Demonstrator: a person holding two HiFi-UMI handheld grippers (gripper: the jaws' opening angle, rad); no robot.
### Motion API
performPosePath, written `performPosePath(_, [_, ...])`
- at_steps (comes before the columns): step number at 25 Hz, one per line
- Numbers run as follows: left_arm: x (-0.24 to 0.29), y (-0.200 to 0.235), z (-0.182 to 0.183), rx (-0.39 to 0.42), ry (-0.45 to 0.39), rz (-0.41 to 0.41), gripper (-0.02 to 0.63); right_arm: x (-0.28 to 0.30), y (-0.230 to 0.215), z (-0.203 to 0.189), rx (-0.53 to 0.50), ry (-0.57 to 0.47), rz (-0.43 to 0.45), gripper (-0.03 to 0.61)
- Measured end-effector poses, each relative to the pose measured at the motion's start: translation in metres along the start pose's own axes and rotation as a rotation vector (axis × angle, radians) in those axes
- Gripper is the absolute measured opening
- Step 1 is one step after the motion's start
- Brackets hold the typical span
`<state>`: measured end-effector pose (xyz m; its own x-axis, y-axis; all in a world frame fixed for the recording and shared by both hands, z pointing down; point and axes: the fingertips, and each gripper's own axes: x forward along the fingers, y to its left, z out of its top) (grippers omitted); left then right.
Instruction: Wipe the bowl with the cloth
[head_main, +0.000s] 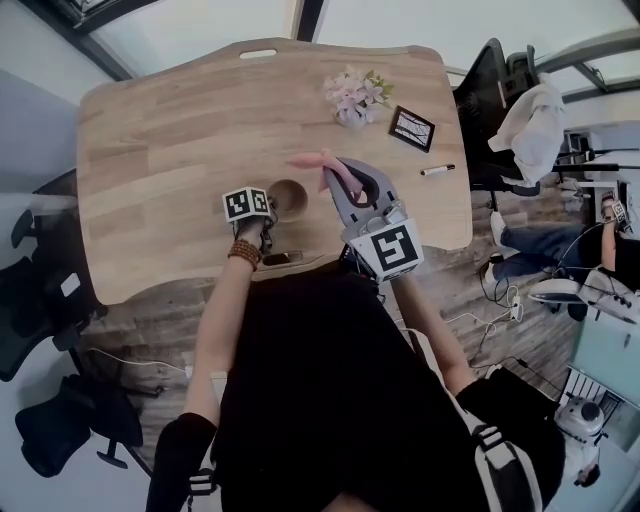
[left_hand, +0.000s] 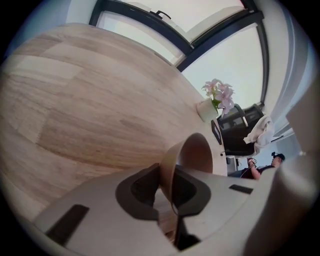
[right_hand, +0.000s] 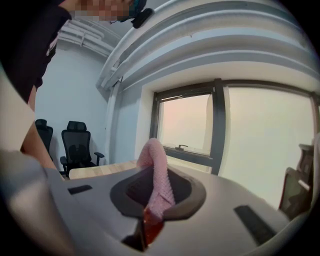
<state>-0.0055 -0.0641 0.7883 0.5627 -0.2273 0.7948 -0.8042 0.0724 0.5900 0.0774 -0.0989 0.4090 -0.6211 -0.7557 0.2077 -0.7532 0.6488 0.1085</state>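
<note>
Left gripper (left_hand: 167, 192) pinching the thin rim of the wooden bowl (left_hand: 199, 150), jaws nearly together on it. Bowl sits low by the near edge of the tabletop (head_main: 160, 150); whether it rests there or is lifted, cannot tell. Right gripper (right_hand: 155, 200) pressed together on a fold of pink cloth (right_hand: 156, 170), raised just beside the bowl, not touching. Risks: wiping pressure could lever the rim out of that narrow pinch; the cloth's short fold may slip free.
</note>
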Motion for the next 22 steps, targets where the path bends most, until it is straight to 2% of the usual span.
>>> performPosePath(3, [0.006, -0.003, -0.006, -0.040, 0.006, -0.040, 0.027, 0.003, 0.005, -0.001, -0.013, 0.007, 0.021, 0.021])
performPosePath(7, [0.008, -0.011, -0.011, -0.112, 0.004, -0.141, 0.154, 0.008, 0.006, -0.002, -0.021, 0.009, 0.025, 0.021])
performPosePath(9, [-0.001, -0.009, -0.012, -0.069, 0.005, -0.146, 0.160, 0.011, 0.007, 0.002, -0.071, -0.002, 0.029, 0.021])
performPosePath(12, [-0.028, 0.001, -0.001, 0.089, -0.048, -0.081, 0.160, 0.013, 0.004, 0.007, -0.059, -0.015, 0.027, 0.023])
performPosePath(15, [-0.073, -0.001, 0.032, 0.228, -0.202, -0.012, 0.160, 0.017, -0.007, 0.009, -0.042, -0.022, 0.012, 0.023])
performPosePath(17, [-0.116, -0.023, 0.063, 0.298, -0.343, -0.020, 0.158, 0.022, -0.011, 0.014, -0.057, -0.035, 0.006, 0.023])
performPosePath(20, [-0.194, -0.084, 0.111, 0.441, -0.608, -0.061, 0.149, 0.030, -0.012, 0.029, -0.071, -0.077, 0.005, 0.023])
performPosePath(22, [-0.248, -0.119, 0.131, 0.529, -0.796, -0.054, 0.120, 0.033, -0.009, 0.040, -0.057, -0.109, 0.008, 0.023])
